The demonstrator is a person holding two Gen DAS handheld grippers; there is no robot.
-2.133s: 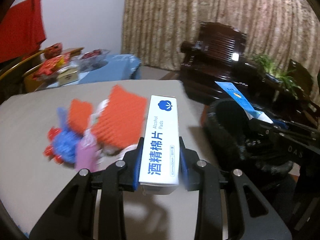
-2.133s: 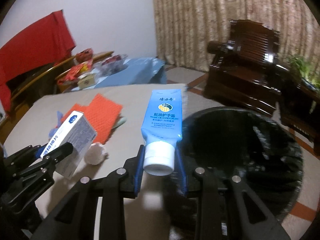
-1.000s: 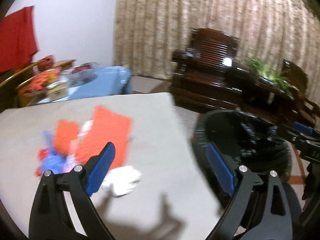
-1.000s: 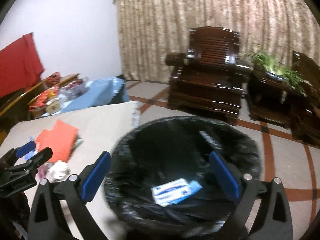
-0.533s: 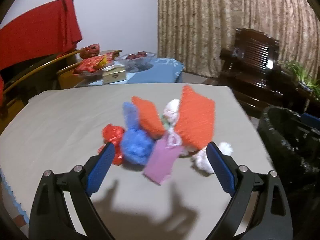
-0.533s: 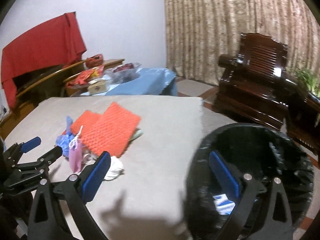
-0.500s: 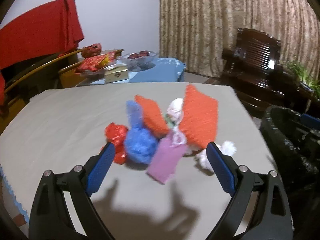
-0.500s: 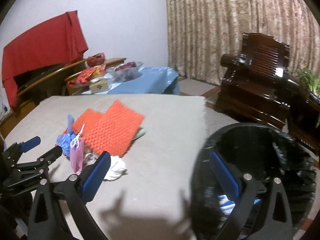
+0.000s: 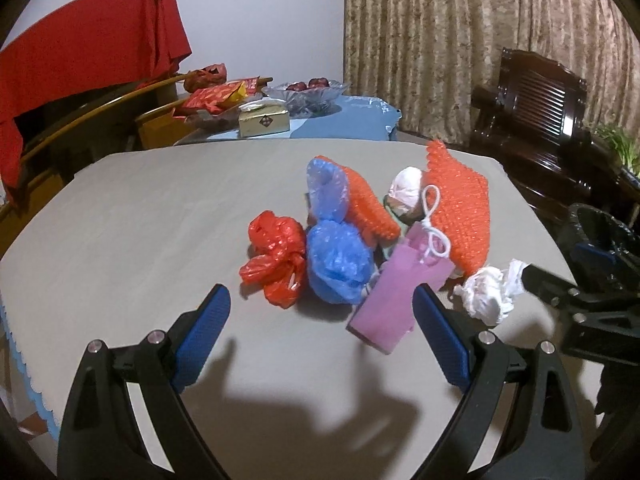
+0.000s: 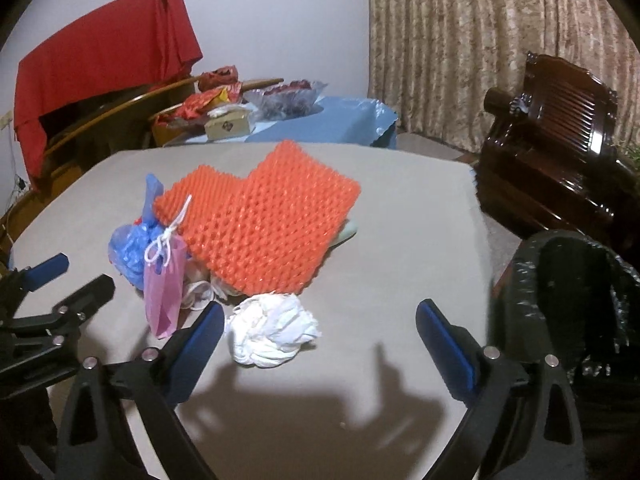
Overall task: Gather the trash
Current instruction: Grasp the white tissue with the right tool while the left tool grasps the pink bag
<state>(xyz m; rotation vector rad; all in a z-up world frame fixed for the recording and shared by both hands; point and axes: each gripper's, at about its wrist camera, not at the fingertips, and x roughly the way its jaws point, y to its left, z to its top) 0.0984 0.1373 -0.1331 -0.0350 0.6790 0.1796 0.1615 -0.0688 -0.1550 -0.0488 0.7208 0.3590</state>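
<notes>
A heap of trash lies on the grey table (image 9: 140,216): a red plastic bag (image 9: 276,256), a blue plastic bag (image 9: 336,264), a pink paper bag (image 9: 396,300) with a white string, orange bubble wrap (image 9: 460,208) and a white crumpled tissue (image 9: 488,292). My left gripper (image 9: 320,336) is open and empty, just short of the red, blue and pink bags. My right gripper (image 10: 320,340) is open and empty, with the white tissue (image 10: 272,336) near its left finger. The orange wrap (image 10: 264,216) and pink bag (image 10: 164,288) lie beyond it. A black-lined trash bin (image 10: 572,300) stands off the table's right edge.
A dark wooden armchair (image 10: 560,140) stands behind the bin. A side table with a blue cloth (image 9: 340,120), a box and snacks is behind the grey table. A red cloth (image 9: 80,60) hangs at the left. The left gripper also shows in the right wrist view (image 10: 52,296).
Both grippers let go of the white box and the blue tube at the bin, swung back to the table and came closer to the trash heap, open.
</notes>
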